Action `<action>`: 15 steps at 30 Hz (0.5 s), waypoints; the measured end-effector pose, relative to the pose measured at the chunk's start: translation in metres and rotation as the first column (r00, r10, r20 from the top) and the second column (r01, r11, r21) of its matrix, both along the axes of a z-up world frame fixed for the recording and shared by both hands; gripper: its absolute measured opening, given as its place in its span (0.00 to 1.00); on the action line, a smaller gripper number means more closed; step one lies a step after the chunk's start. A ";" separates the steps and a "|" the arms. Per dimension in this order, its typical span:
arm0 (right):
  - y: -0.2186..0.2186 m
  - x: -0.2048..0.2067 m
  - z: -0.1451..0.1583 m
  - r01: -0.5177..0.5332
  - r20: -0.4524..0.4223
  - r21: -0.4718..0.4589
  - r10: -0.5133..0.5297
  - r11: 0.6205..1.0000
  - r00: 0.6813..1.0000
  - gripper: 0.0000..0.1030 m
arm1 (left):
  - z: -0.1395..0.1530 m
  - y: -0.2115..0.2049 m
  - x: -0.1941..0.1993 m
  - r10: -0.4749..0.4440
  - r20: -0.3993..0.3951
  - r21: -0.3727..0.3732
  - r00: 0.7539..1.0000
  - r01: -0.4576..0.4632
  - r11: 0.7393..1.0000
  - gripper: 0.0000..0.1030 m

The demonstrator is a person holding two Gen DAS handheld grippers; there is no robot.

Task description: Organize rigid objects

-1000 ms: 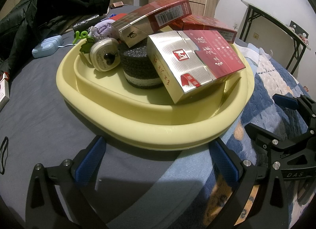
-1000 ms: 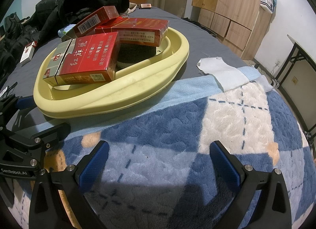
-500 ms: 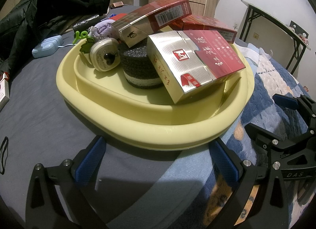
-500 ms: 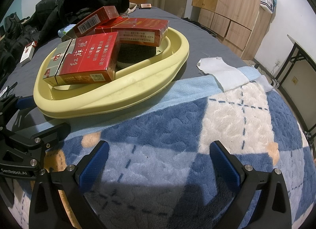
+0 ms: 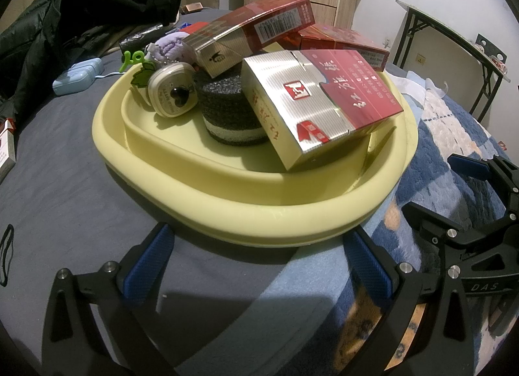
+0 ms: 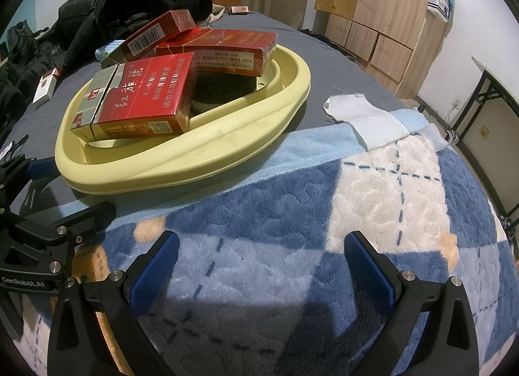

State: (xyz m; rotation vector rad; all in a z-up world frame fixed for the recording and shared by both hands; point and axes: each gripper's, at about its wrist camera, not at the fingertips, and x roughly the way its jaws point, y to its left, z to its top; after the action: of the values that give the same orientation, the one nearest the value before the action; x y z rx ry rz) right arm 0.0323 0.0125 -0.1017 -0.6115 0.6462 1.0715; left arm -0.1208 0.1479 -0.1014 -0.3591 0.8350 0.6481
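Your left hand-held gripper [image 5: 259, 265] sits with its jaws spread wide and empty, just short of the near rim of the pale yellow tray [image 5: 246, 210], which rests on the bed's grey sheet [image 5: 58, 200]. Your right hand-held gripper [image 6: 259, 259] is likewise spread and empty, over the blue-and-white plaid fleece blanket [image 6: 373, 213], with open blanket ahead and to its right; the tray lies forward and to its left. In the tray, a red-and-silver cigarette pack [image 5: 324, 103] printed with Chinese characters leans on a black foam cylinder [image 5: 227, 110]; a barcoded red pack [image 5: 259, 32] lies tilted above it, and a third red pack [image 5: 343, 45] sits behind. A round cream tin [image 5: 172, 93], a green leaf tag [image 5: 141, 76] and a lilac knitted item [image 5: 172, 46] crowd the tray's far left. Beyond the rim lie a light-blue case [image 5: 78, 76] and a black jacket [image 5: 65, 29]. "GenRobot.AI" and "DAS" are legible on the gripper bodies.
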 end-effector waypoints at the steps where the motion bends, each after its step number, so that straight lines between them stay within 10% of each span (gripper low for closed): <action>1: 0.000 0.000 0.000 0.000 -0.001 0.000 0.000 1.000 1.000 1.00 | 0.000 -0.001 -0.001 0.000 0.000 0.000 1.000 0.000 1.000 1.00; 15: 0.000 0.000 0.000 0.000 0.001 0.000 0.000 1.000 1.000 1.00 | 0.000 0.000 0.000 0.000 0.000 0.000 1.000 0.000 1.000 1.00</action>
State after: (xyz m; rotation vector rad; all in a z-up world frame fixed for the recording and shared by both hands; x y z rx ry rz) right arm 0.0319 0.0125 -0.1016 -0.6119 0.6457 1.0713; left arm -0.1208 0.1480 -0.1013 -0.3593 0.8348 0.6479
